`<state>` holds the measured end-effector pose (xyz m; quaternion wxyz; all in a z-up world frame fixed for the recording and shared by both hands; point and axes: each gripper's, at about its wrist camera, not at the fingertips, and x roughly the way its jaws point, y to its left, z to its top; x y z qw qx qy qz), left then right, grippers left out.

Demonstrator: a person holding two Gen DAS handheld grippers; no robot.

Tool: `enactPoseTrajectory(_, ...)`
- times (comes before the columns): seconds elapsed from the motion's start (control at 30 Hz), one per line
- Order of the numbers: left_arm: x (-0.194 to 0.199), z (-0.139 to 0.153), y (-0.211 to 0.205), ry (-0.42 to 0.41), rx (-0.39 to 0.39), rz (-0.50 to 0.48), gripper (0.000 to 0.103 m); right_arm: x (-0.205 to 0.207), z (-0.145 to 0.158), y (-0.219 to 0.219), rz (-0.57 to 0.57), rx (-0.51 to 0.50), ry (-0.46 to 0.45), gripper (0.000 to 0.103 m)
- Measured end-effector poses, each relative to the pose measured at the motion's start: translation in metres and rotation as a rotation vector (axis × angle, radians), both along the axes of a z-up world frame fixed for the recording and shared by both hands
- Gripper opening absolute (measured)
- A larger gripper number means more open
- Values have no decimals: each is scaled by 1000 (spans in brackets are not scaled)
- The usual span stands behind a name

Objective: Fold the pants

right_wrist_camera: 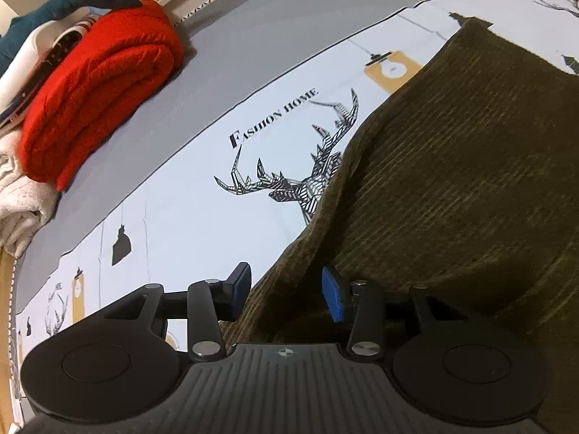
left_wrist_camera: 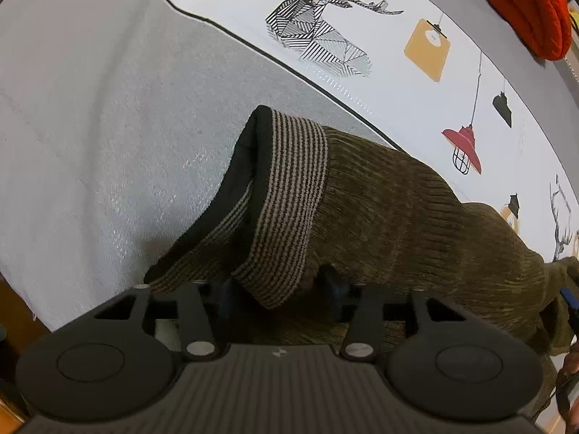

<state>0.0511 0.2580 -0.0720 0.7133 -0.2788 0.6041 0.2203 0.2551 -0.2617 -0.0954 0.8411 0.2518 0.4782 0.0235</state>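
A: Pants (left_wrist_camera: 416, 217) lie on the printed cloth (right_wrist_camera: 188, 217) of the tabletop, olive ribbed fabric, with the striped cuff (left_wrist_camera: 289, 202) doubled back over itself near the grey part of the cloth. Some fold seems to be in already, though I cannot tell how many

B: And the tools?

A: Left tool (left_wrist_camera: 278, 289) points down onto the cuff end; its fingers are half hidden in the fabric, cloth sits between them, but whether the pads press on it I cannot tell. Right tool (right_wrist_camera: 286, 289) stands with its jaws apart at the garment's edge: the blue pad (right_wrist_camera: 333, 296) lies on the fabric, the other finger is over the bare cloth, and a ridge of the edge runs between them without being pinched

B: So how far along?

A: Midway, I judge. The garment is still a long, loose shape with a raised wrinkle, not a neat packet. A red folded knit (right_wrist_camera: 97, 94) rests well apart at the far side, on a pile of other textiles. What is left: take hold of the edge, bring it over, flatten
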Motion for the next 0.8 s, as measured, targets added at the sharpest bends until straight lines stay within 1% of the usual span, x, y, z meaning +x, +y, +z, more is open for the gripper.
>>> enactPoseTrajectory(0.1, 0, 2, 2, -14, 10, -19, 40, 6, -5, 8, 7, -7, 4, 45)
enactPoseTrajectory(0.17, -1, 5, 2, -30, 13, -29, 37, 8, -7, 14, 27, -41, 1, 45)
enactPoseTrajectory(0.2, 0, 7, 2, -36, 18, -32, 36, 9, -6, 18, 48, -81, -5, 38)
enactPoseTrajectory(0.23, 0, 8, 2, -42, 20, -34, 35, 8, -5, 20, 69, -115, -16, 21)
enactPoseTrajectory(0.27, 0, 10, 1, -47, 23, -35, 34, 6, -4, 21, 90, -135, -25, 19)
enactPoseTrajectory(0.33, 0, 14, -1, -58, 31, -41, 33, 3, 2, 18, 94, -135, -49, 6)
enactPoseTrajectory(0.47, -3, 20, -5, -81, 40, -55, 31, -13, 29, 3, 79, -97, -120, 6)
enactPoseTrajectory(0.6, -12, 26, -1, -120, 28, -66, 30, -38, 56, -14, 127, -120, -171, 5)
enactPoseTrajectory(0.67, -18, 30, 1, -141, 20, -72, 29, -52, 63, -26, 171, -137, -178, 5)
enactPoseTrajectory(0.8, -31, 40, 3, -176, 13, -88, 29, -81, 68, -49, 251, -157, -169, 5)
